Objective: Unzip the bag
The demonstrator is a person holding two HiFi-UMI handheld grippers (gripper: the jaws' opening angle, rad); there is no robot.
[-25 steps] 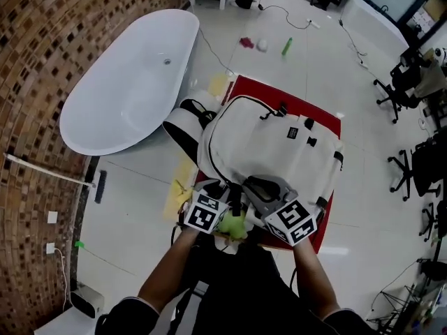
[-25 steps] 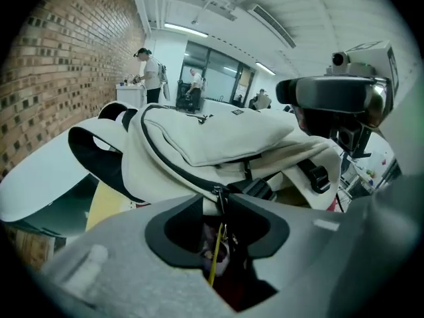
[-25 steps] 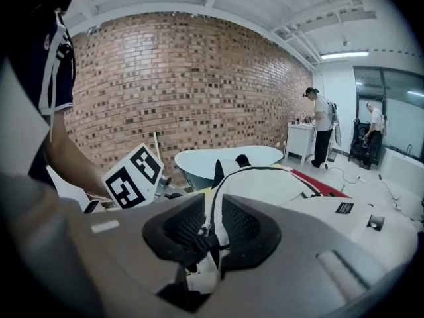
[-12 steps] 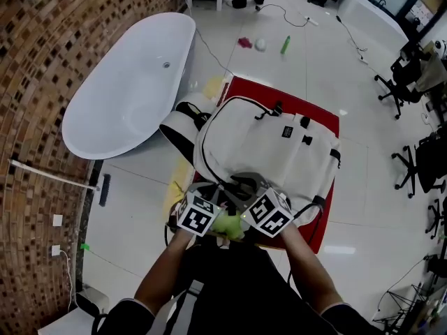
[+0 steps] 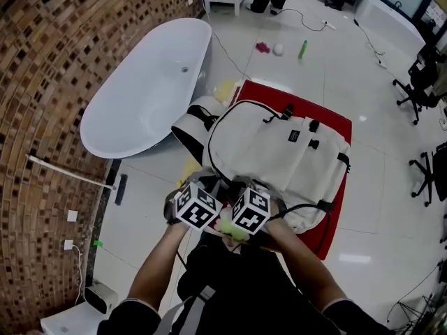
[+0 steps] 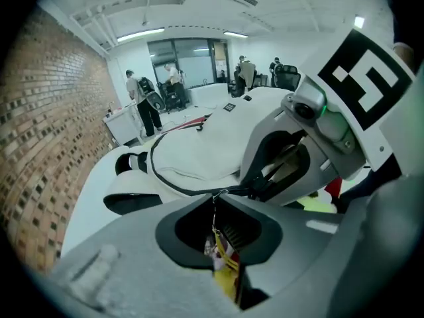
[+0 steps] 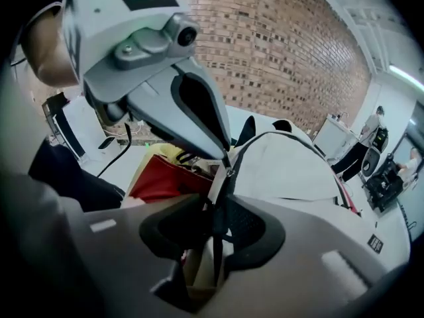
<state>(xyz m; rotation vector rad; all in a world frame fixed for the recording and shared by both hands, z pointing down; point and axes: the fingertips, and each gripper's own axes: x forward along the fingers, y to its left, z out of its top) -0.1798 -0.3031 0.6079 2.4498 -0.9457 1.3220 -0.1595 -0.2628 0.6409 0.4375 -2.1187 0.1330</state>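
Note:
A white backpack (image 5: 279, 145) with a black zip lies on a red table top (image 5: 335, 121). Both grippers sit side by side at its near edge. The left gripper (image 5: 209, 188) is shut on the thin metal zip pull (image 6: 213, 205), which runs down between its jaws (image 6: 215, 197) at the black zip line (image 6: 179, 187). The right gripper (image 5: 244, 187) has just been opening its jaws. They stand a little apart (image 7: 215, 207) around a dark strap (image 7: 214, 244) by the zip, without pressing on it. The left gripper's tip (image 7: 225, 158) meets the zip just ahead of the right jaws.
A white bathtub (image 5: 147, 89) stands to the left along a brick wall (image 5: 49, 82). The bag's black and white shoulder straps (image 5: 192, 121) hang off the table's left side. Small things (image 5: 279, 47) lie on the floor beyond. Office chairs (image 5: 419, 82) stand at the right.
The right gripper has come down and to the left until its cube sits beside the left one. The left gripper has risen slightly and rolled.

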